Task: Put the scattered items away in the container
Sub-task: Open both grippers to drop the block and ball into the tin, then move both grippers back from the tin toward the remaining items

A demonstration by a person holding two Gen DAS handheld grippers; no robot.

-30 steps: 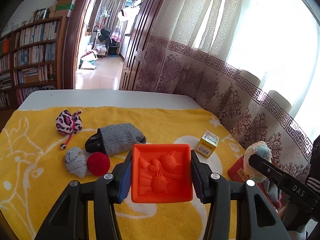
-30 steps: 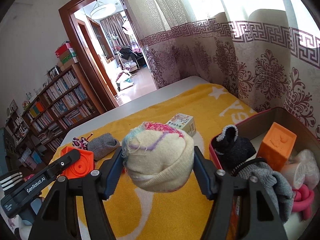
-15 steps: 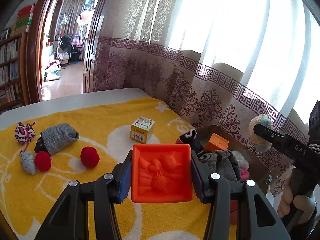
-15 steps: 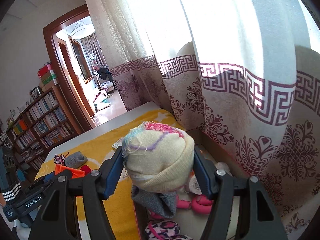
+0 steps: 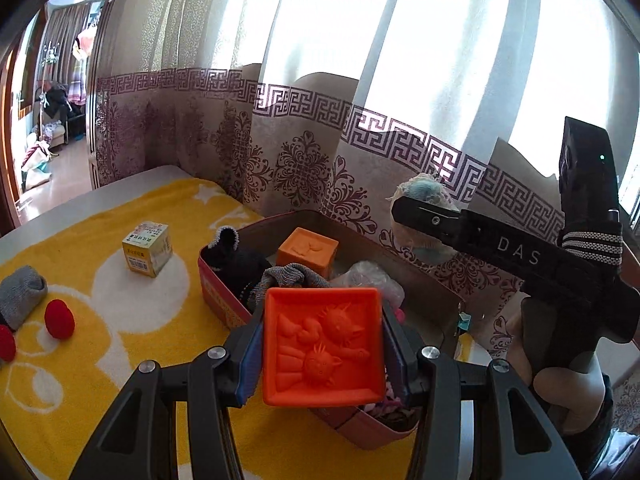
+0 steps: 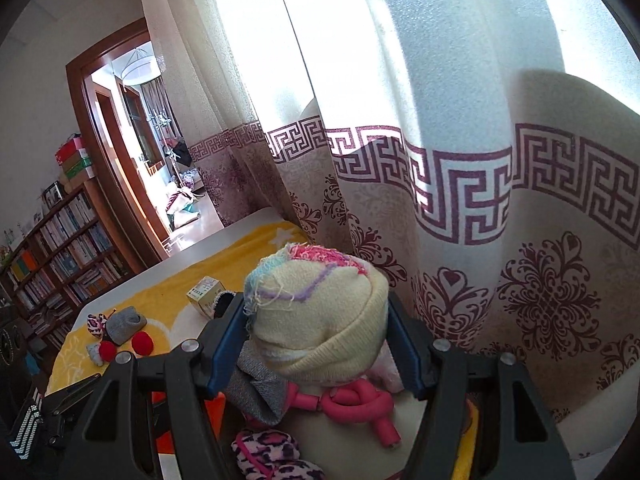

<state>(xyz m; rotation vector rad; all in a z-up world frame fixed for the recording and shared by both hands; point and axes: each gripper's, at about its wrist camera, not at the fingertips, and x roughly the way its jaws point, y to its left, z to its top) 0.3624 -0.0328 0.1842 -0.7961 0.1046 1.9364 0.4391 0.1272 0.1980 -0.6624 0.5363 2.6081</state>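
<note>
From the left wrist, the left tongs (image 5: 323,354) are closed narrowly on an orange embossed square block (image 5: 322,345), their pads pressed to its two sides, holding it above the near end of the red container (image 5: 218,295). Inside the container lie one more orange block (image 5: 307,251), a black sock (image 5: 236,259), a grey sock (image 5: 289,275) and a clear plastic bag (image 5: 370,278). On the yellow towel (image 5: 100,360) covering the worktop (image 5: 24,232), well apart from the container, sit one small yellow box (image 5: 147,249), one grey rolled sock (image 5: 21,294) and two red balls (image 5: 59,319) — one cut by the frame edge. The right tongs (image 5: 424,216) enter from the right, gripping a pale sock ball (image 5: 425,194) above the container's far side. From the right wrist, the right tongs (image 6: 318,340) are set fairly wide, clamped on that cream sock ball (image 6: 318,316) with pink and blue yarn on top. Under it, in the container, are a pink knotted tube (image 6: 354,402), a grey sock (image 6: 260,386) and one leopard-print piece (image 6: 268,450). Far off on the towel are the yellow box (image 6: 205,295), two red balls (image 6: 142,341), one grey sock (image 6: 126,323) and another leopard-print piece (image 6: 95,323).
</note>
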